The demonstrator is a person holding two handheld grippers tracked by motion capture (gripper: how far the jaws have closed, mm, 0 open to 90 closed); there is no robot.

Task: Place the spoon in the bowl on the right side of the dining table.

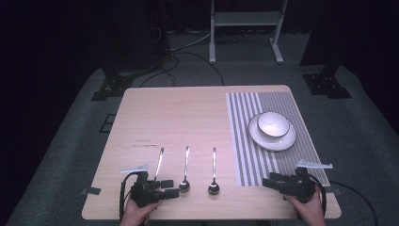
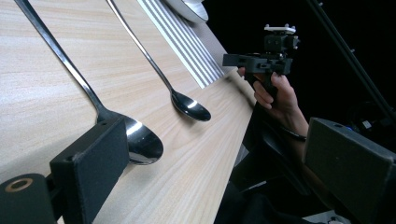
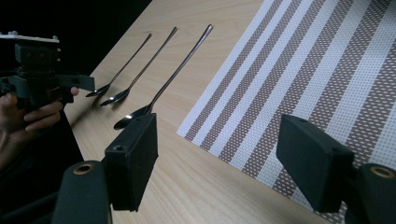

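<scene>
left gripper [image 1: 170, 188]: jaws wide, empty, at near edge by left spoon [image 1: 159, 163] | right gripper [image 1: 270, 181]: jaws wide, empty, over mat [image 1: 287, 155] near corner | three spoons in a row, bowls toward person | bowl [image 1: 273, 124] on plate [image 1: 282, 141], on mat

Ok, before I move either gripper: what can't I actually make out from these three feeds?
- Leftmost spoon: its bowl end, high view, hidden behind the left gripper.
- Bowl and plate: left gripper view, cut off by the top edge.
- Bowl's contents: high view, too small and washed out to judge.
- Placemat: right gripper view, its far end runs past the frame edges.
</scene>
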